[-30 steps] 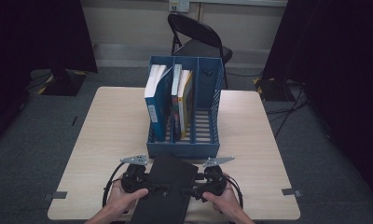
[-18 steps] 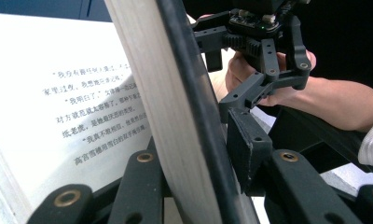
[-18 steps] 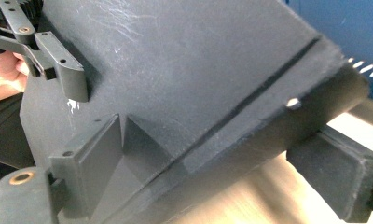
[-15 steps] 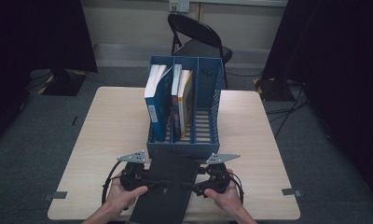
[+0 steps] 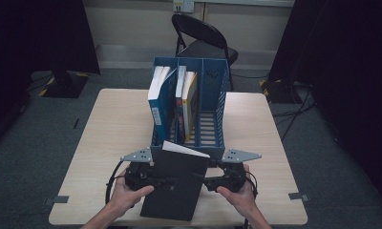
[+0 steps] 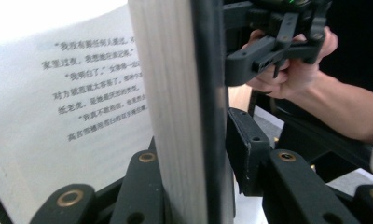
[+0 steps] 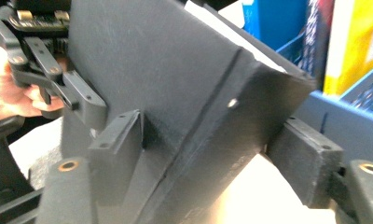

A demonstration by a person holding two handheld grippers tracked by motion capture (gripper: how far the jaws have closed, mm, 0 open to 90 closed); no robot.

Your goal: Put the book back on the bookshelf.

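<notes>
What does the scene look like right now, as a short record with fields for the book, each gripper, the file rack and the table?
book: black cover, near edge of the table, front of the rack, lifted at its far end, pages showing
left gripper: jaws clamp the book's open edge, one on a printed page, one on the cover
right gripper: jaws straddle the book's spine edge, have just been closing
rack: blue, three slots, books in left and middle, right slot empty
table: light wood
</notes>
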